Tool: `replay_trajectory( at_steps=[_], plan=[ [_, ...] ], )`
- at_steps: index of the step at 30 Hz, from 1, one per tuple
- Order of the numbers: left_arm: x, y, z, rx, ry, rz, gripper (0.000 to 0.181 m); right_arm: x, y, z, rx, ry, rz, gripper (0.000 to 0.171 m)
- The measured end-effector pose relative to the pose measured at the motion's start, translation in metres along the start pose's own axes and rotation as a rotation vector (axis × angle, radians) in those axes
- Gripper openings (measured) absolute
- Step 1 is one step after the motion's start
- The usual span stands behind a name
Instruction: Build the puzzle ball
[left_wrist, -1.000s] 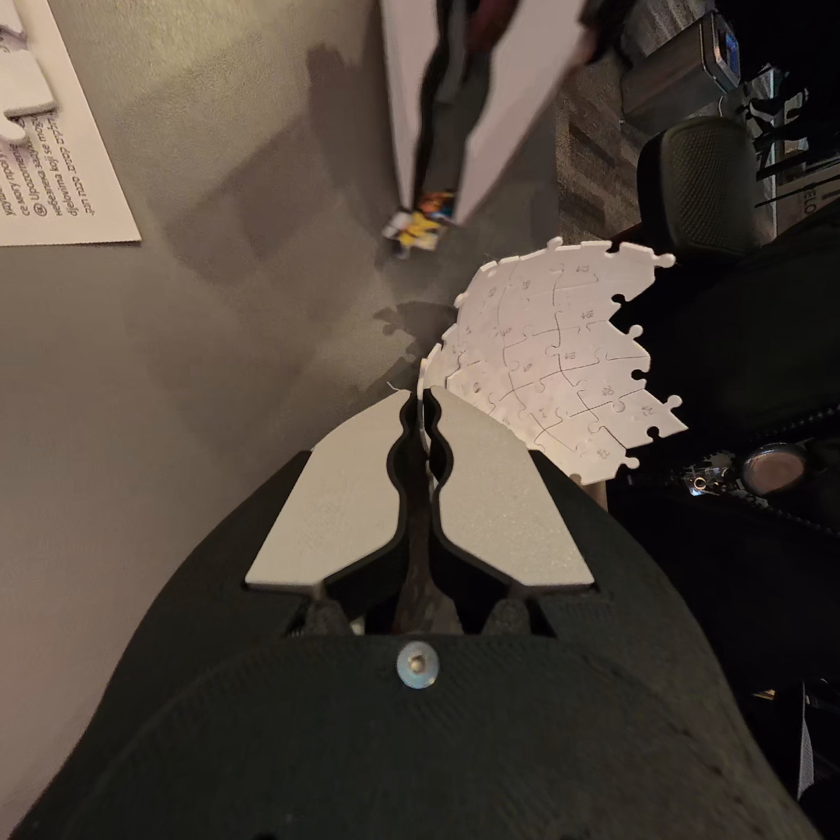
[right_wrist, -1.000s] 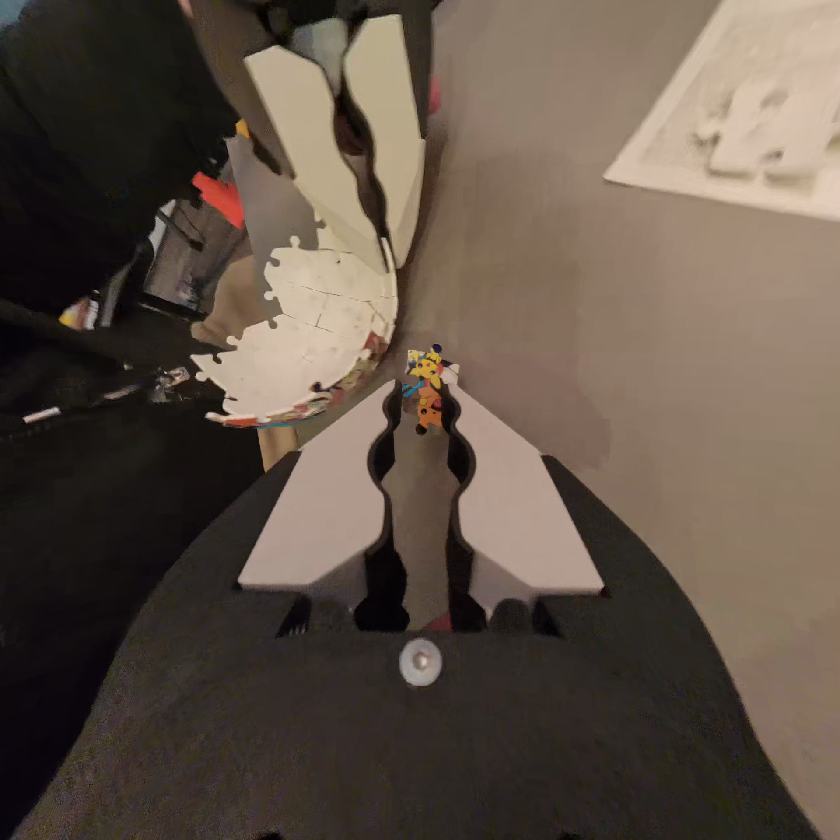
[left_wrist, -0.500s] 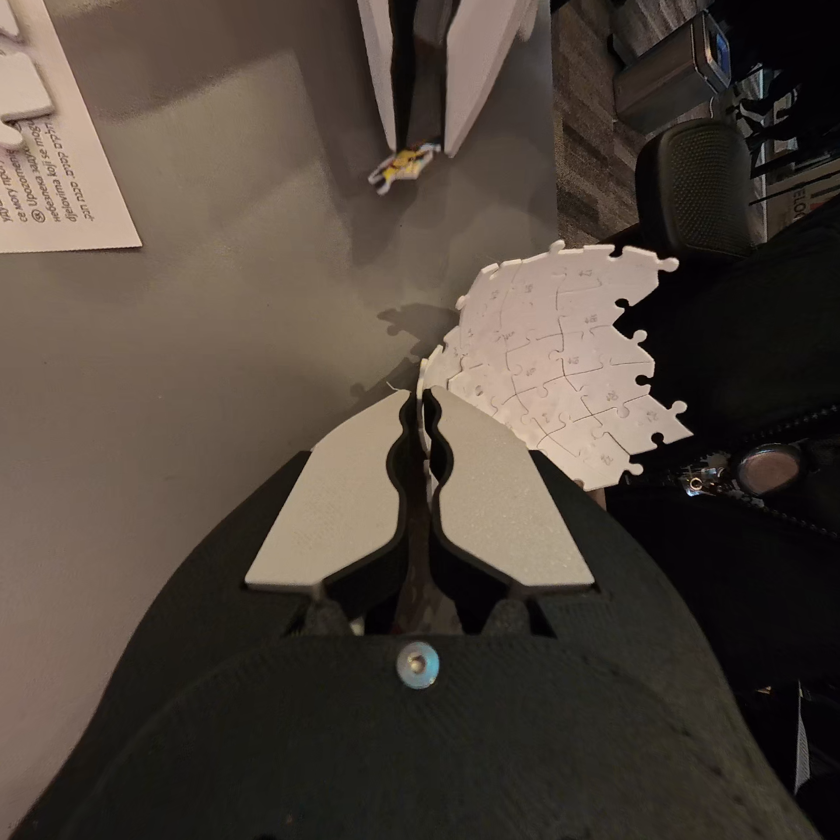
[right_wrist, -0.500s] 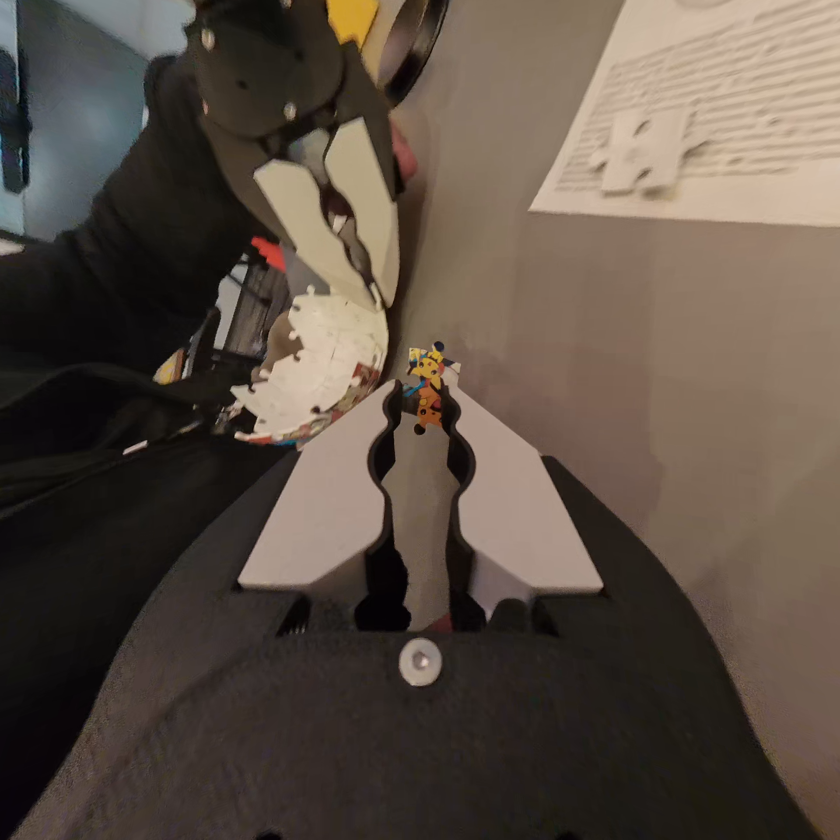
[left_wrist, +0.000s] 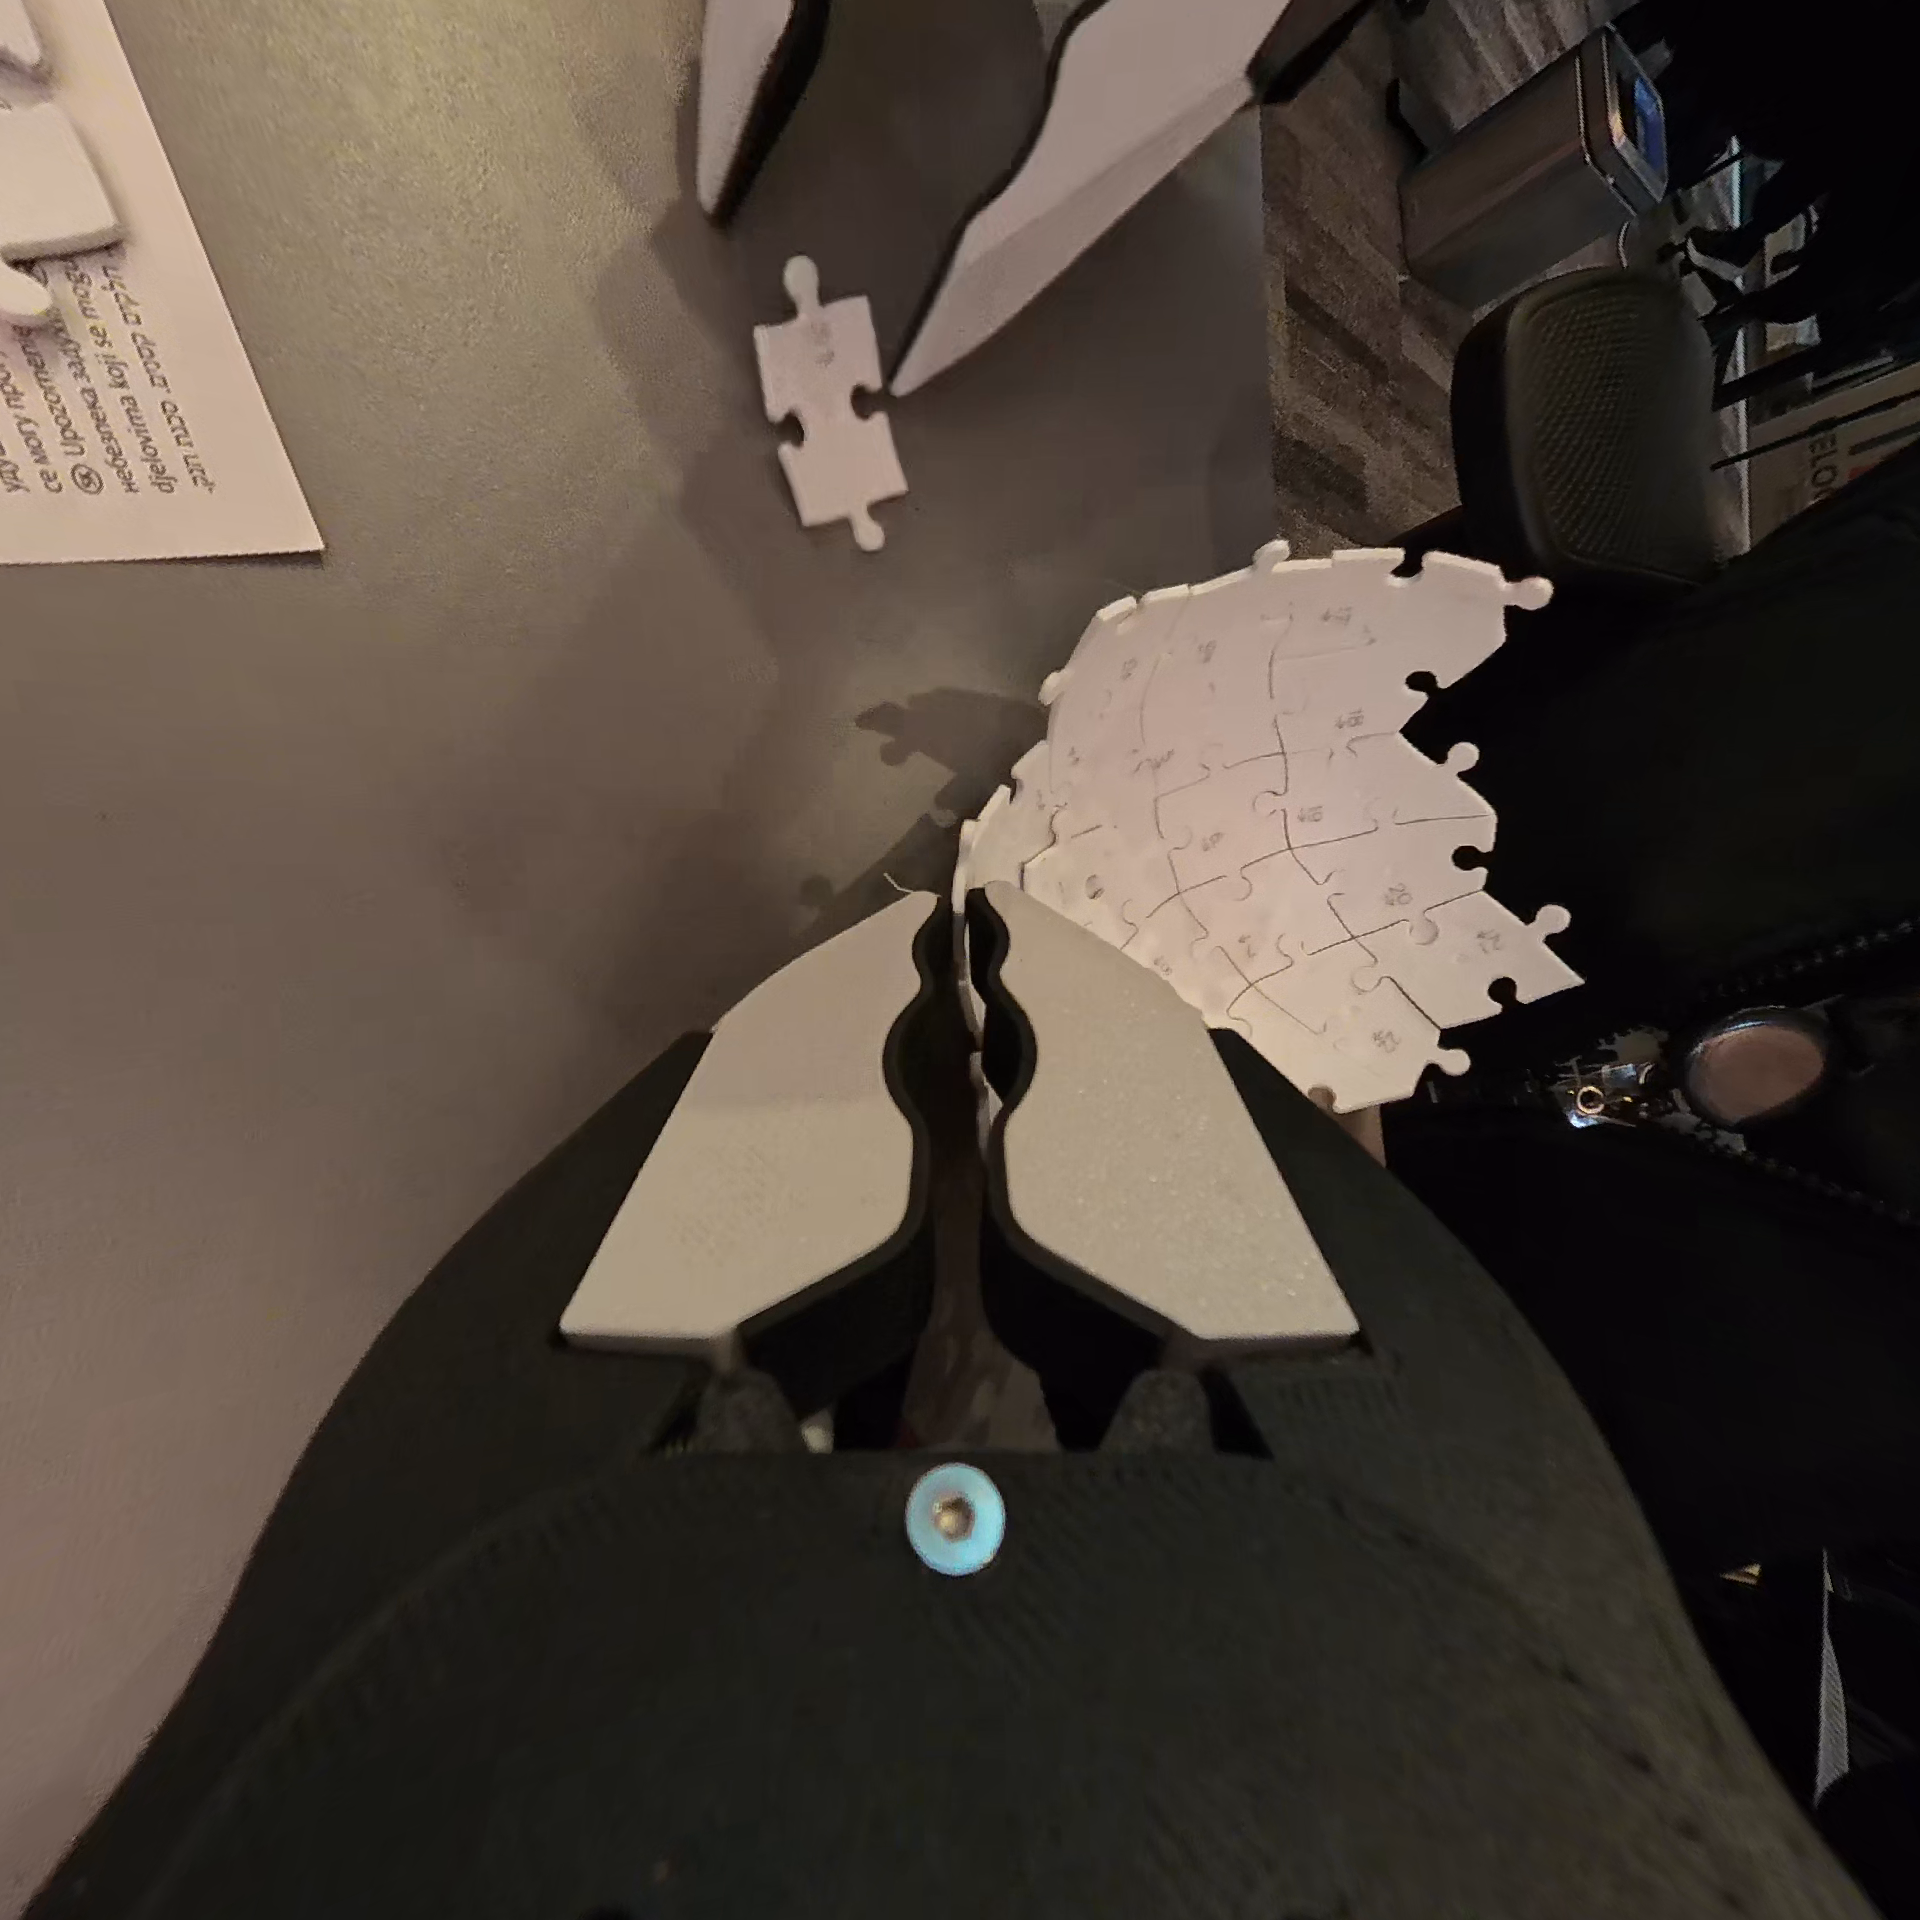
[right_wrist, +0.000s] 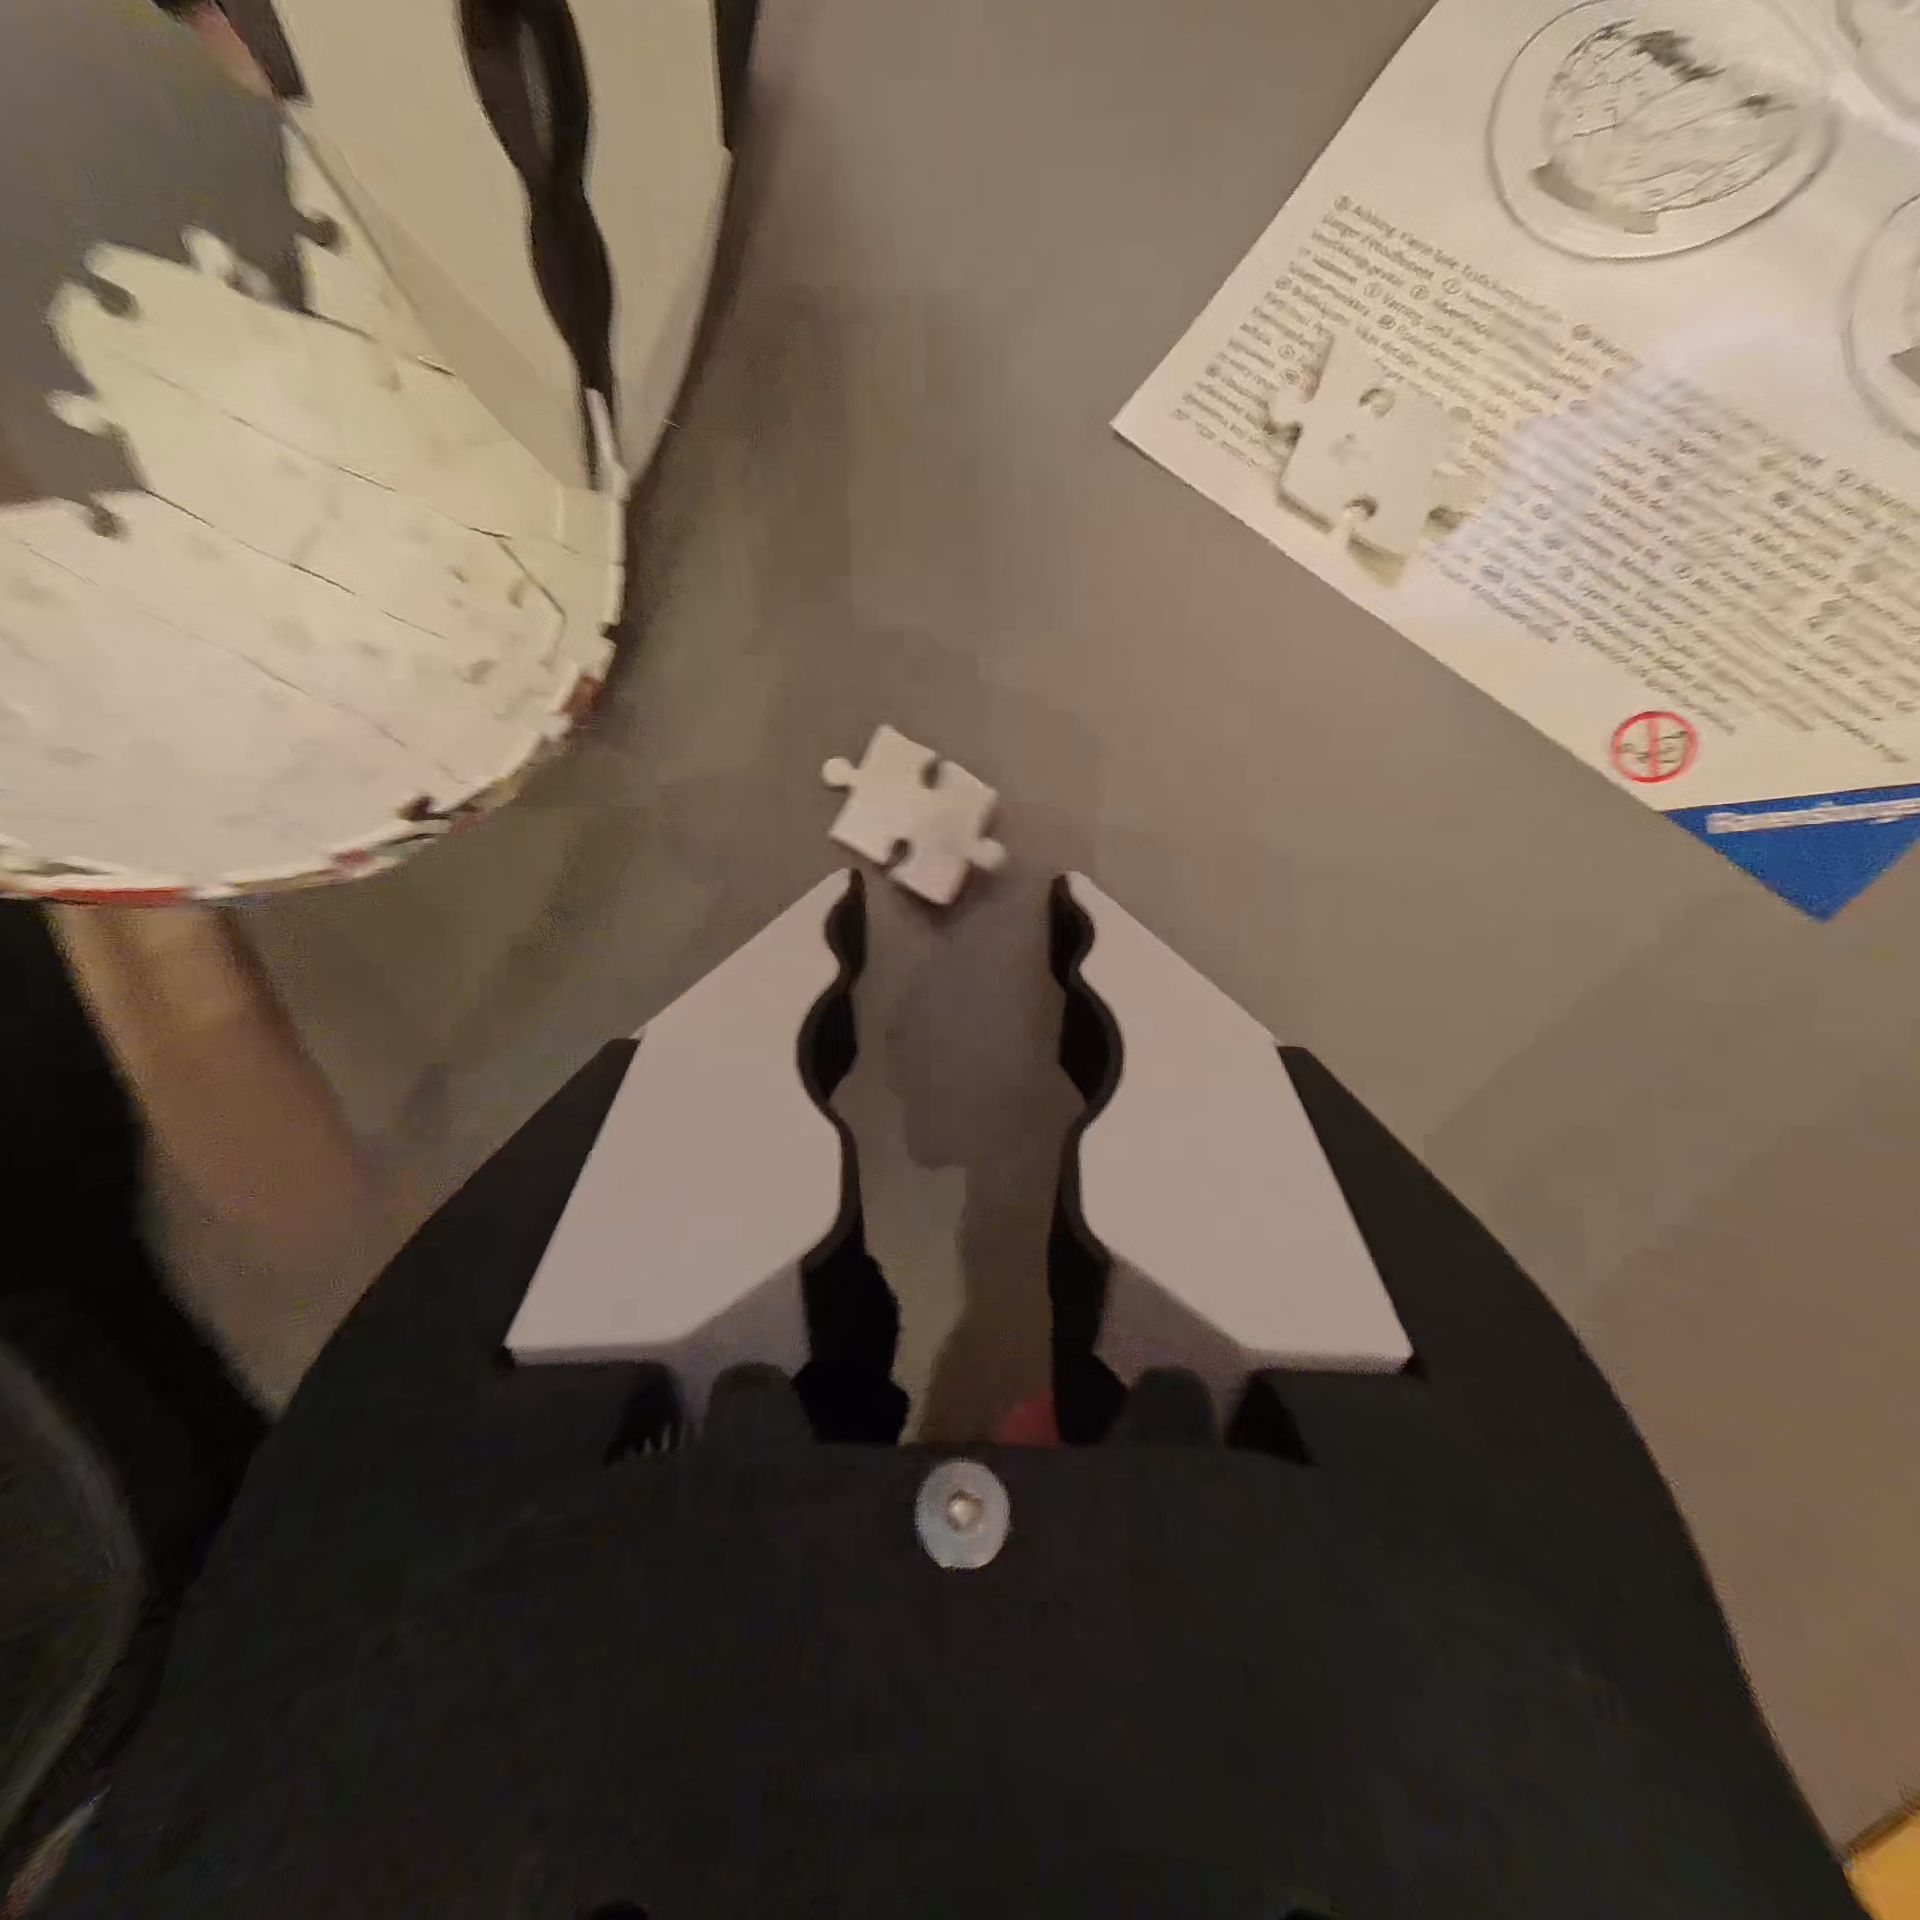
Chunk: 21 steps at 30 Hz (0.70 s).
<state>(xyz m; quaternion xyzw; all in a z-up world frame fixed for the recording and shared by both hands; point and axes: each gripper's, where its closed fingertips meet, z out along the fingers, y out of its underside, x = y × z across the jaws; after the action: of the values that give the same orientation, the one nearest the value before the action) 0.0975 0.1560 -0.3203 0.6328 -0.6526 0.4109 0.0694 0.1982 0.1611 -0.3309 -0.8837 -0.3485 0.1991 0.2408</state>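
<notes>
My left gripper (left_wrist: 958, 906) is shut on the rim of the part-built puzzle ball (left_wrist: 1278, 821), a curved shell of joined pieces with its white inside facing me. In the right wrist view the ball (right_wrist: 281, 623) is at the left, blurred, with the left gripper (right_wrist: 597, 436) on its rim. A loose puzzle piece (right_wrist: 914, 816) lies white side up on the grey table just beyond my right gripper (right_wrist: 956, 883), which is open and empty. The piece (left_wrist: 831, 405) also shows in the left wrist view, beside the right gripper's fingers (left_wrist: 1039, 208).
A printed instruction sheet (right_wrist: 1558, 416) lies at the right with another white piece (right_wrist: 1361, 457) on it; it also shows in the left wrist view (left_wrist: 135, 312). A black office chair (left_wrist: 1590, 416) and a person's dark clothing (left_wrist: 1662, 1247) are beyond the table edge. Tip to tip, the grippers are about 11 cm apart.
The right gripper has opened and let go of the coloured piece, which now lies white side up on the table. The right gripper has come closer to the ball. The left gripper keeps its hold.
</notes>
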Motion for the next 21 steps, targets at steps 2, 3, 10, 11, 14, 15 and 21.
replay_trajectory(
  at_steps=[2,3,10,11,14,15,21],
  plan=[
    [0.000,-0.001,0.000,0.001,0.000,0.004,0.002,0.003,-0.005,0.003,0.035,0.021,-0.017,0.032],
    [0.000,-0.001,0.000,0.003,0.000,0.004,0.002,0.004,-0.007,0.005,0.046,0.030,-0.039,0.028],
    [0.001,0.001,-0.001,0.010,-0.002,-0.001,0.002,0.002,-0.009,0.008,0.041,0.006,-0.097,0.001],
    [0.001,0.001,-0.001,0.010,-0.002,-0.003,0.002,0.001,-0.009,0.006,0.035,0.004,-0.107,0.000],
    [0.000,0.001,0.000,0.007,0.001,-0.004,0.002,-0.005,-0.018,0.003,0.058,-0.013,-0.179,0.013],
    [0.000,0.001,0.000,0.006,0.001,-0.004,0.002,-0.004,-0.018,0.004,0.038,-0.002,-0.219,0.018],
    [0.000,0.001,0.000,0.002,0.004,-0.004,0.002,-0.004,-0.017,0.014,-0.035,-0.036,-0.372,0.024]
  ],
)
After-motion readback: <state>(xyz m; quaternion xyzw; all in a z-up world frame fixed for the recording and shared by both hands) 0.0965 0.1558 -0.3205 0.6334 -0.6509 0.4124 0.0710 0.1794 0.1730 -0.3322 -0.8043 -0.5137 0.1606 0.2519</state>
